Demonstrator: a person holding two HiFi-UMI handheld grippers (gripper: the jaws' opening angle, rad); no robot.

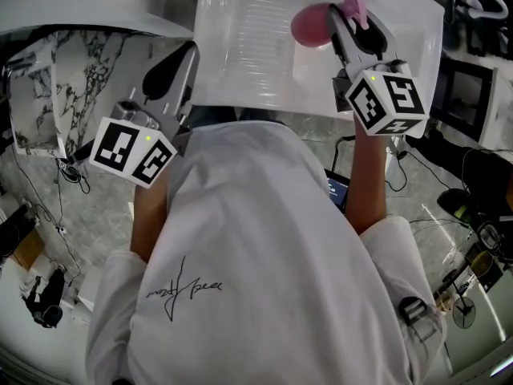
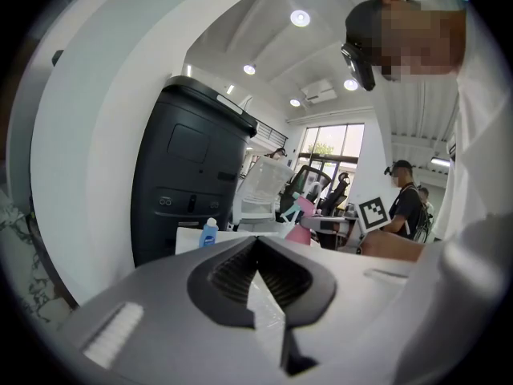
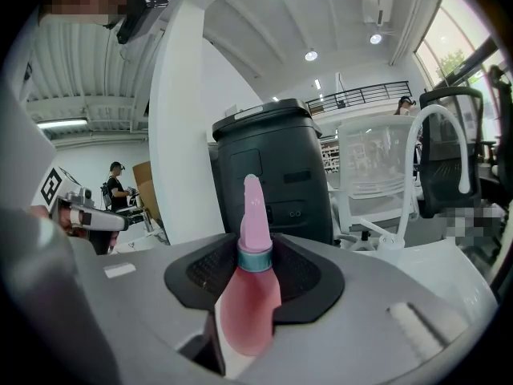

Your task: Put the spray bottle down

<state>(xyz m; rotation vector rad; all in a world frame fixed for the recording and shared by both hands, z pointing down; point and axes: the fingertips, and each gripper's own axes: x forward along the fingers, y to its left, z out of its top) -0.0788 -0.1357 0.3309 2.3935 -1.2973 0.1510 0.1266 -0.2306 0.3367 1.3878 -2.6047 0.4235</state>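
One pink translucent plastic spray bottle (image 1: 309, 24), one small blue bottle (image 2: 208, 233). Two grey tools: left tool (image 1: 172, 74) and right tool (image 1: 355, 32). One white table (image 1: 240, 46), one tall black bin (image 2: 192, 183).

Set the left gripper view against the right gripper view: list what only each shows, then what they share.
Left gripper view only: the left gripper, fingers together on nothing, and a small blue bottle on the white table. Right gripper view only: the right gripper, fingers closed on the pink spray bottle, seen close. Both: that bottle, distant in the left gripper view, and the big black bin.
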